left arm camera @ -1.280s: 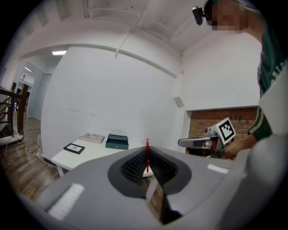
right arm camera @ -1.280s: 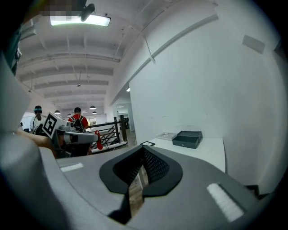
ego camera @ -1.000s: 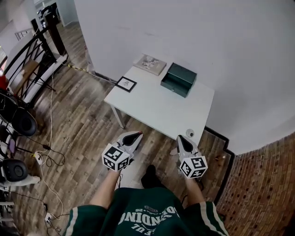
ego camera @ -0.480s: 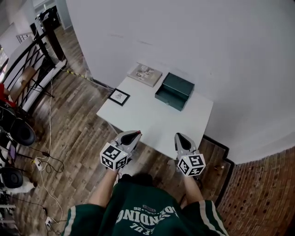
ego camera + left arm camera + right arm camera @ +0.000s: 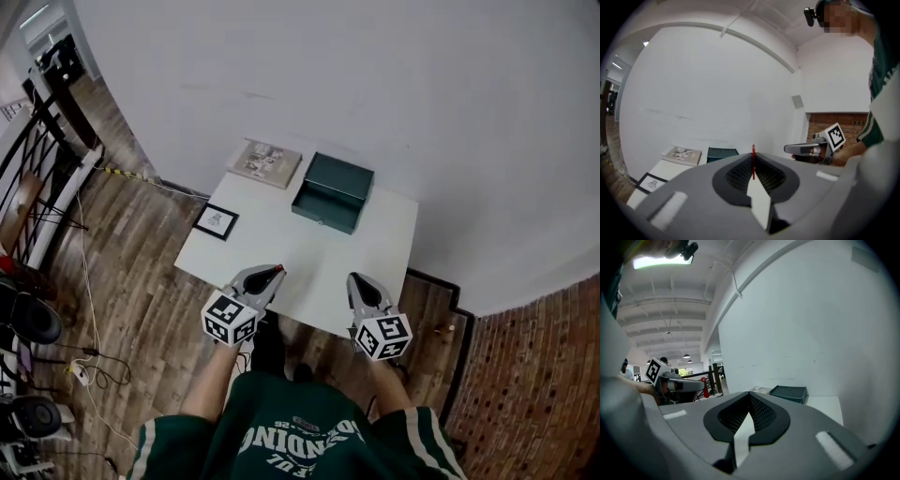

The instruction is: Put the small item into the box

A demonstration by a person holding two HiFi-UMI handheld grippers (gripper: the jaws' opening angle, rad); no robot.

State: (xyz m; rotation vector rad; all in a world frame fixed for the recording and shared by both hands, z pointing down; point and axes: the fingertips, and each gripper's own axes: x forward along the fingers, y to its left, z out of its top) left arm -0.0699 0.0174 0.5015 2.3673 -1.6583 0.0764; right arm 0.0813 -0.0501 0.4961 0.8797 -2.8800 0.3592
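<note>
Seen from above, a person in a green shirt stands at the near edge of a white surface (image 5: 300, 258) set against a white wall. Each hand holds a claw, and both tips reach just over the near edge.

The left claw (image 5: 277, 271) is clenched on a small red item (image 5: 753, 163), a thin piece pinched upright between the tips. The right claw (image 5: 750, 397) is pressed together with nothing between its tips.

A dark green box (image 5: 333, 192) sits at the far side of the surface, close to the wall and well apart from both claws. Just to the left of the box lies a thin book (image 5: 267, 163). A small framed picture (image 5: 217, 220) lies flat near the left edge of the surface.

The floor (image 5: 131, 281) is wood planks, and a dark railing (image 5: 37, 159) runs along the far left.
</note>
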